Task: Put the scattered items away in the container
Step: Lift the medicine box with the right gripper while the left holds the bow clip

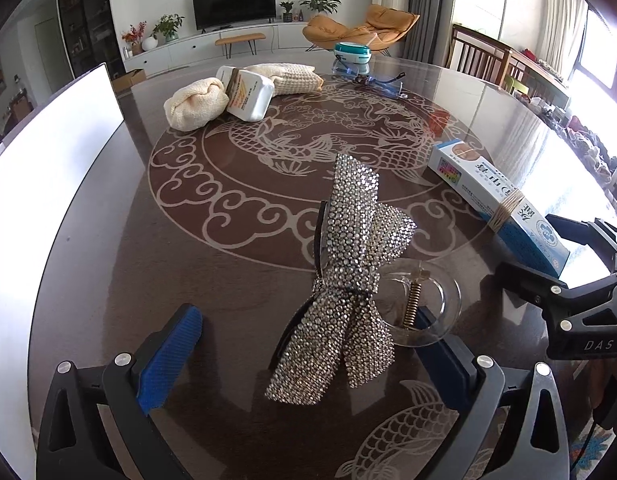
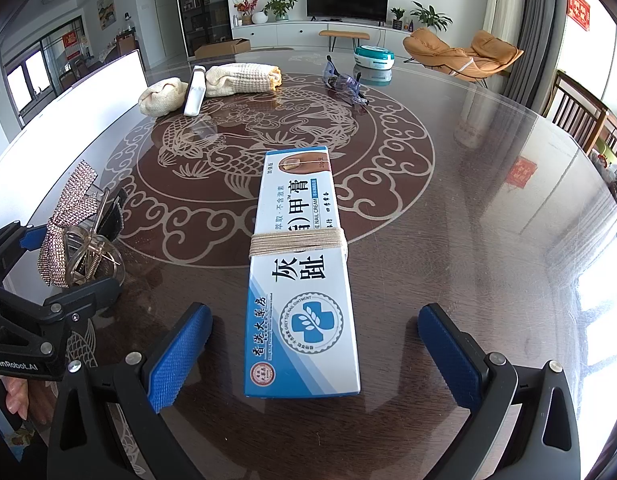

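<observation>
In the left wrist view the left gripper (image 1: 304,356) stands wide apart with nothing clasped, its blue pads either side of a rhinestone bow hair clip (image 1: 348,276) that lies on the tabletop (image 1: 108,264) between them; further off sit two cream cloths (image 1: 196,104), a white bottle (image 1: 250,94), clear safety glasses (image 1: 372,80), a teal round case (image 1: 352,53) and the ointment box (image 1: 496,200), and a white panel (image 1: 48,184) at the left edge may be the container's wall, though I cannot tell. In the right wrist view the right gripper (image 2: 314,356) is likewise released, straddling the near end of the ointment box (image 2: 304,272), which rests flat and is bound with twine; the hair clip (image 2: 72,232) is just beside the left gripper's frame. Judging from this, nothing seems to have been put away: every item in sight lies loose on the tabletop, so the tidying looks barely begun, with the clip and box apparently first in line
</observation>
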Available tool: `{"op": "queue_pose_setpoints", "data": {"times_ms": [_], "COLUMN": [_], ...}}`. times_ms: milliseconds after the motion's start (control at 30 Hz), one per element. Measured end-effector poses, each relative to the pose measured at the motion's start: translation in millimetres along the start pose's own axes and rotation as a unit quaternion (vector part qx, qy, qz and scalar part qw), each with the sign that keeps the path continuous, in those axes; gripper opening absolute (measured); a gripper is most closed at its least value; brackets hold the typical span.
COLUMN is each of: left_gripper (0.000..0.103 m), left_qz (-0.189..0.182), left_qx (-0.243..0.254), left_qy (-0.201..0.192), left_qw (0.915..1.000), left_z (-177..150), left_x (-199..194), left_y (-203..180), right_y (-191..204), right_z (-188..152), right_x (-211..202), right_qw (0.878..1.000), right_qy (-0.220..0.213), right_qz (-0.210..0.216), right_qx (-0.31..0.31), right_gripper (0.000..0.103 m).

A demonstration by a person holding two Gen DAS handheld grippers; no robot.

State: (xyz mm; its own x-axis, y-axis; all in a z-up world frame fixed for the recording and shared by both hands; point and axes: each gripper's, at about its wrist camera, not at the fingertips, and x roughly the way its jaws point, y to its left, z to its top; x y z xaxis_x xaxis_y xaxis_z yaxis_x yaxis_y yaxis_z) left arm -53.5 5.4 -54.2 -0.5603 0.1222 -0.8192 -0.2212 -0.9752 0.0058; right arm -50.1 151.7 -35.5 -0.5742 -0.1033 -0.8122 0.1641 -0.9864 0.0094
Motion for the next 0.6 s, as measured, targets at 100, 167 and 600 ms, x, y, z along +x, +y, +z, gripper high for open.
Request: {"op": "queue_pose_setpoints", "data": {"times_ms": [100,167,600], "left_gripper": [0.103,0.103,0.103], "left_qz": [0.009,0.011,-0.004], "left_qx": [-0.012,-0.013,0.005], "left_qy": [-0.001,-0.004,-0.01], "left_qw": [0.9999,0.9999,0.9999], "left_z": [-10,-16,-18], "left_x": [-7,-10,-12], "left_y": [13,17,12], "right_y": [-1,0,-1], "right_z": [0,0,0], "right_x": [0,0,0], "right_qw": [1.0,1.0,1.0], "right_qy": [0.0,0.0,0.0], "right_qz": [0.0,0.0,0.0], "right_qx": [0.0,0.0,0.0], "right_gripper": [0.103,0.103,0.103]}}
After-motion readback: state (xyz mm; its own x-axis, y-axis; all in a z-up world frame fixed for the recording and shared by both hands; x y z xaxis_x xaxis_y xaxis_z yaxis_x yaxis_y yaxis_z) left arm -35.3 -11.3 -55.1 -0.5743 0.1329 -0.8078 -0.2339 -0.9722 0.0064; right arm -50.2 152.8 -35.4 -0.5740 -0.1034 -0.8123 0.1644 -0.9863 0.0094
